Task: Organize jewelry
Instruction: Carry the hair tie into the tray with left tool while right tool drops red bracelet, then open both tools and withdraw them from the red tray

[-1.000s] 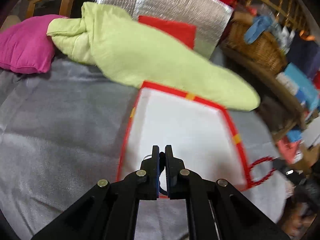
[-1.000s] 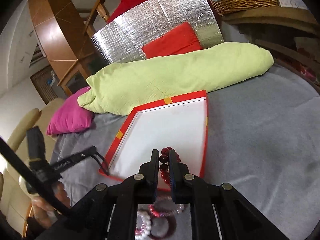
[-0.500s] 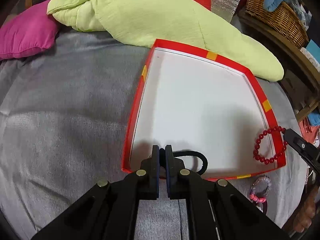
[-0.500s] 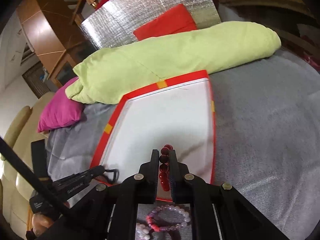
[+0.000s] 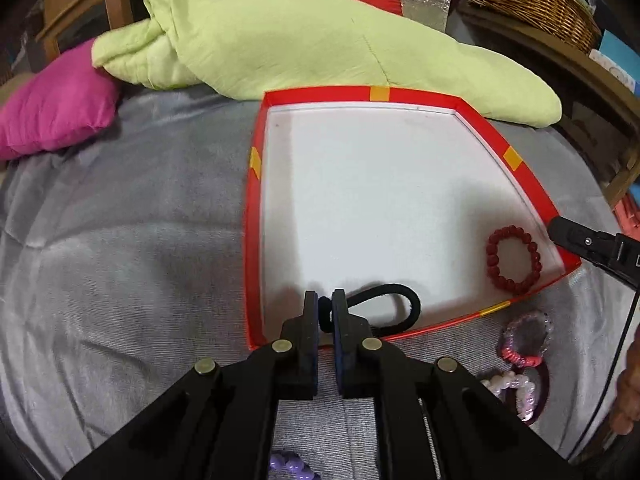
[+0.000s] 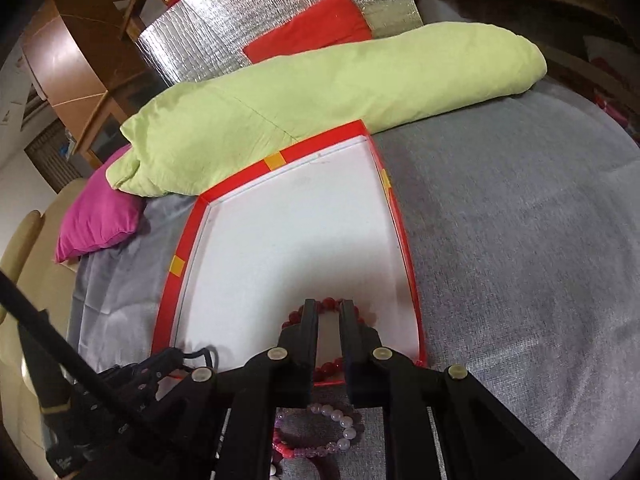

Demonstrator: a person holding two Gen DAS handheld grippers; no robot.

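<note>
A red-rimmed white tray point(image 5: 256, 184) lies on the grey bedspread; it also shows in the right wrist view point(image 6: 404, 248). My left gripper point(image 5: 325, 304) is shut on a black hair tie point(image 5: 400, 300) that rests on the tray's near left corner. A red bead bracelet point(image 5: 514, 260) lies flat in the tray's near right corner. My right gripper point(image 6: 329, 312) is open just above that bracelet point(image 6: 328, 304), its fingers apart and holding nothing. The right gripper's tip point(image 5: 576, 236) shows at the tray's right rim in the left wrist view.
Pink and white bead bracelets point(image 5: 524, 340) lie on the bedspread in front of the tray, also seen under my right gripper point(image 6: 320, 428). A purple bead piece point(image 5: 288, 464) lies nearer. A green pillow point(image 5: 320, 48), a magenta cushion point(image 5: 56, 108) and a wicker basket point(image 5: 532, 0) stand behind.
The right gripper opened and let the red bracelet drop flat into the tray. The left gripper lowered the black hair tie onto the tray's near corner, still pinching it.
</note>
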